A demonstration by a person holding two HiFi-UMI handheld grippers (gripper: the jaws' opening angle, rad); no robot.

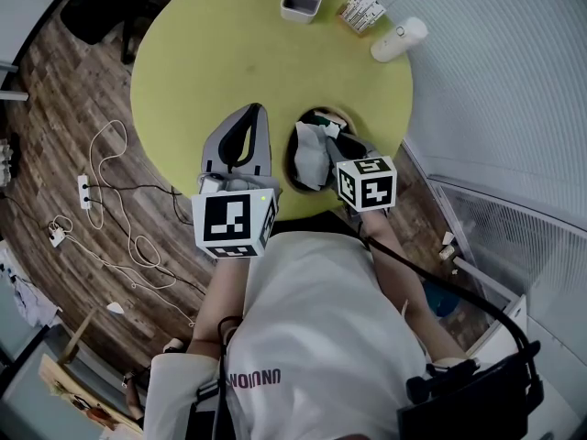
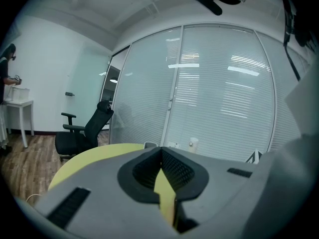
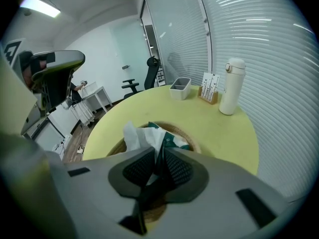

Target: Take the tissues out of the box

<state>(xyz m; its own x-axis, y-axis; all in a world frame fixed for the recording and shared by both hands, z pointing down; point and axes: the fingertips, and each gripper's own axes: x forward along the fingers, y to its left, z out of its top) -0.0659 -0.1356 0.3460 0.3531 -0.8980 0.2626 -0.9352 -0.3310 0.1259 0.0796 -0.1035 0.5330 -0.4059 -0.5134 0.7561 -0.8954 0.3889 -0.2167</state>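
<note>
Fingers (image 3: 178, 171) of right gripper (image 3: 158, 157) pinching white tissue (image 3: 139, 136) sticking out of green tissue box (image 3: 174, 141) in basket (image 3: 193, 142) at desk's (image 3: 224, 143) 5 o'clock edge. At basket's 9 o'clock, fingers (image 2: 180, 171) of left gripper (image 2: 160, 151) pressed together, empty.

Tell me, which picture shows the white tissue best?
The right gripper view: the tissue sticks up big and close, between the right gripper's pads. The head view shows the tissue small, from above. The left gripper view doesn't show it.

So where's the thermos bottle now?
In the right gripper view, the white thermos bottle stands upright near the yellow table's far right edge, beside the card holder.
</note>
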